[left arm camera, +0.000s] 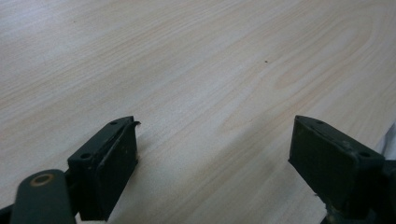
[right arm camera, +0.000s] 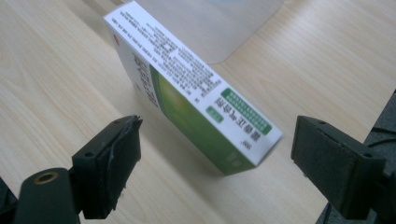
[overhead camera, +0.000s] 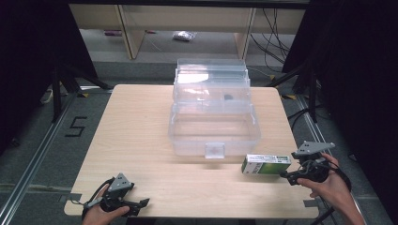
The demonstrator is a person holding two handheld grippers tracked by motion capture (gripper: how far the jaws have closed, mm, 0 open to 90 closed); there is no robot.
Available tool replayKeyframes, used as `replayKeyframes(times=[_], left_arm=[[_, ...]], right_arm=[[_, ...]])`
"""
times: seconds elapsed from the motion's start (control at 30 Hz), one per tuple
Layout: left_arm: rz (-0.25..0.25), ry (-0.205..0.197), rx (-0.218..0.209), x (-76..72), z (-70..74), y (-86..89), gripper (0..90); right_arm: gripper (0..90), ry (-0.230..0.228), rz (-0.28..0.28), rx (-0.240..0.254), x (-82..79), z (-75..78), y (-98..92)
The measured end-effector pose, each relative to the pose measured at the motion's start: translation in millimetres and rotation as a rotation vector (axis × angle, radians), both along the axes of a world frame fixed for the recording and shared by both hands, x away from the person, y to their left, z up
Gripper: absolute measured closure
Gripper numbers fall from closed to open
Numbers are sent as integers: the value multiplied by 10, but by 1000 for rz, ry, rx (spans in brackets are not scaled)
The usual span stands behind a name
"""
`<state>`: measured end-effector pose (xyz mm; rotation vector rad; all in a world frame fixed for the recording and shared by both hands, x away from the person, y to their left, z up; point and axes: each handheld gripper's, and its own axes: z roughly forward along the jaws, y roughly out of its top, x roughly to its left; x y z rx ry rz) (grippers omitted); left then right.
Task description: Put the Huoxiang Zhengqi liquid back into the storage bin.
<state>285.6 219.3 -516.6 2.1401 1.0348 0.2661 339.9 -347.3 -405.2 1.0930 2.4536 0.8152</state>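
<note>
High view: left gripper (overhead camera: 141, 204) at lower left, jaws apart over bare table (overhead camera: 141, 140). Right gripper (overhead camera: 287, 174) at lower right, jaws spread, just beside the green-and-white box (overhead camera: 265, 164). Clear plastic container (overhead camera: 213, 112) stands beyond, at centre.

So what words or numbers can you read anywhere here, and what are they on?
"5": black mark on the grey floor left of the table.
Green and white box: rows of small print and white characters on green bands, too small and blurred to read.
Clear plastic case: no writing seen.
</note>
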Motion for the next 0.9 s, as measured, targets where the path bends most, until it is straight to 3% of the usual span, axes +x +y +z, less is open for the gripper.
replayKeyframes(times=[0.2,0.37,0.4,0.43,0.47,0.6,0.63,0.9], left_arm=[[-4,-1,0,1,0,0,149],[-5,0,-1,2,-1,1,149],[-3,0,-8,0,-3,-4,149],[-1,-1,-20,-4,-3,-11,149],[-1,0,-29,-7,-5,-15,149],[1,2,-25,-5,-4,-10,149],[-1,2,-1,1,-1,1,149],[-7,-1,-2,3,-2,0,149]], right_arm=[[173,13,76,-87,153,143,83],[166,23,120,-104,328,192,170],[170,54,144,-114,361,209,180],[173,53,169,-123,398,216,181],[170,78,154,-114,419,208,223],[175,101,205,-152,546,190,288],[178,115,207,-155,560,190,305],[203,174,283,-189,701,106,454]])
